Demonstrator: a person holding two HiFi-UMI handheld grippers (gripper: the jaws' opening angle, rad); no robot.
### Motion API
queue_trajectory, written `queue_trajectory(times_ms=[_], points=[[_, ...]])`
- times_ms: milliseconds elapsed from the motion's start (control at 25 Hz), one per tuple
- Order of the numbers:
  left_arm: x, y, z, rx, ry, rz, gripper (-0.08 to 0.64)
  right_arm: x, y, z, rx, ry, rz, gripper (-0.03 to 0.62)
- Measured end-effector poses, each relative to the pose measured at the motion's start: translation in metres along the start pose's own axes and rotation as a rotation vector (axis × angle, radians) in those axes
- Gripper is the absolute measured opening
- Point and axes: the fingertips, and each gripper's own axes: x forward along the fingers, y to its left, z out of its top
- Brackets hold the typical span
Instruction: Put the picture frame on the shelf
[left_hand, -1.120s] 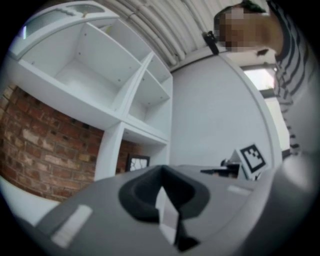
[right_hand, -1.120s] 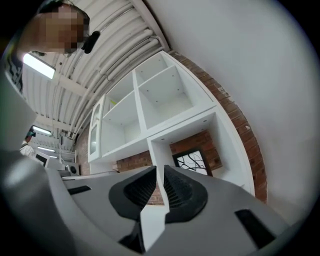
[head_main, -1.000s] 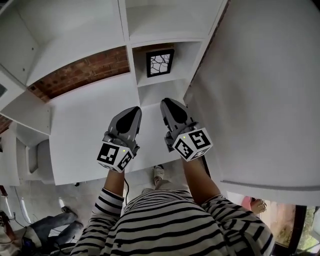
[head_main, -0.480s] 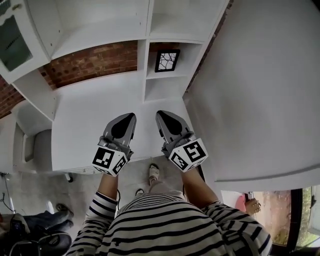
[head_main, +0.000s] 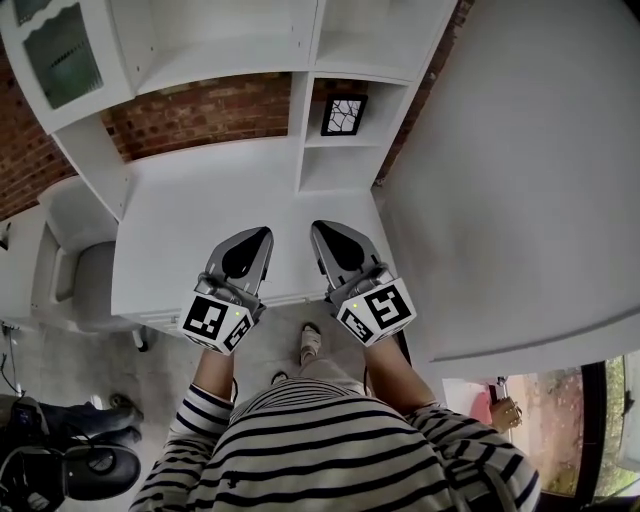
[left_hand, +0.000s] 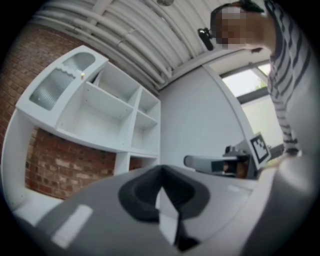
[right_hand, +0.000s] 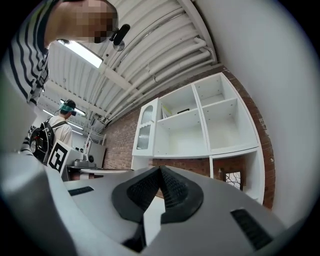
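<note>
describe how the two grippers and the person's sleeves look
The left gripper and right gripper are both grey wedge-shaped shells that taper to a point. Their inner pads are black, and ribbed on the right one. Each has a white cube at its rear, printed with black square markers and showing a small green light. The sleeves are black-and-white striped.

The white shelf unit (head_main: 300, 160) stands against a red-brown brick wall (head_main: 200, 105) with pale mortar lines. The small black-rimmed picture frame (head_main: 343, 115) shows black branching lines on white. The cabinet door (head_main: 62, 55) has grey-green ribbed glass in a white surround. The tabletop (head_main: 200, 230) is plain white. The left gripper (head_main: 260, 232) and right gripper (head_main: 318, 227) are grey with black pads. Their marker cubes (head_main: 215, 320) are white with black squares. The person's shirt (head_main: 330, 450) is striped black and white.
</note>
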Motion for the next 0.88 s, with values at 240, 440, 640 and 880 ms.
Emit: queue_trajectory(times_ms=[240, 440, 640, 880], points=[[-0.016, -0.018, 0.013, 0.016, -0.015, -0.015, 0.006, -0.010, 0.018, 0.018, -0.026, -0.029, 0.012, 0.008], [-0.022, -0.025, 0.028, 0.032, -0.030, -0.037, 0.006, -0.014, 0.029, 0.030, -0.039, -0.039, 0.019, 0.008], [-0.024, -0.031, 0.036, 0.056, -0.045, -0.051, 0.006, -0.020, 0.035, 0.034, -0.049, -0.055, 0.035, 0.008], [-0.028, -0.039, 0.041, 0.061, -0.050, -0.054, 0.006, -0.025, 0.042, 0.036, -0.058, -0.054, 0.053, 0.008]])
